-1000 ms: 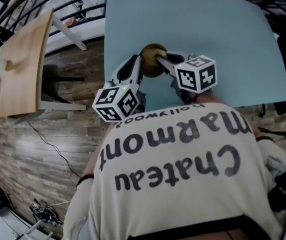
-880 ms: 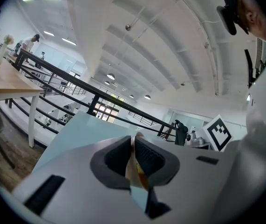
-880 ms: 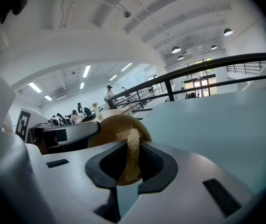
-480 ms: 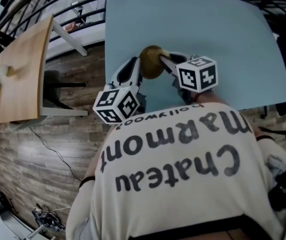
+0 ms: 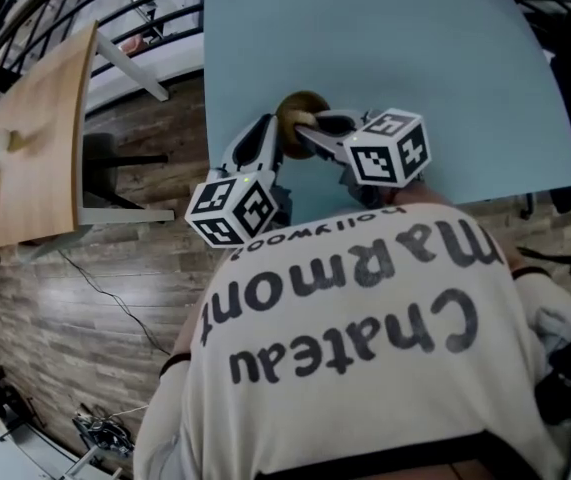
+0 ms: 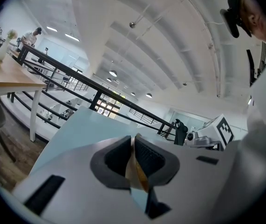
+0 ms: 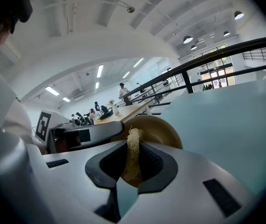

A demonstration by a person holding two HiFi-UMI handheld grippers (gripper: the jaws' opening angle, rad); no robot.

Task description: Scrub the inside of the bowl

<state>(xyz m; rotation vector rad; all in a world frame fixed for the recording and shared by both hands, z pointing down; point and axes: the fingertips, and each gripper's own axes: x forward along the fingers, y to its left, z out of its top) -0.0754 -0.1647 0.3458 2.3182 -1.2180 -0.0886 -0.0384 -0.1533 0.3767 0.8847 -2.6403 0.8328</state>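
A brown wooden bowl [image 5: 303, 110] stands near the front left of the light blue table [image 5: 415, 58]. My left gripper [image 5: 271, 136] is shut on the bowl's left rim; in the left gripper view the thin tan rim [image 6: 138, 174] is pinched between the pads of the left gripper [image 6: 134, 146]. My right gripper [image 5: 308, 130] reaches over the bowl from the right. It is shut on a pale fibre scrubber [image 7: 133, 154], which pokes out between the pads of the right gripper [image 7: 133, 146] towards the bowl [image 7: 163, 127]. The bowl's inside is mostly hidden.
A wooden side table [image 5: 35, 138] stands to the left over the plank floor, with a dark chair [image 5: 105, 158] beside it. Black railings [image 5: 85, 8] run along the far left. My own shirt fills the lower half of the head view.
My right gripper has swung left with the scrubber and now covers more of the bowl. The left gripper has kept its hold on the rim.
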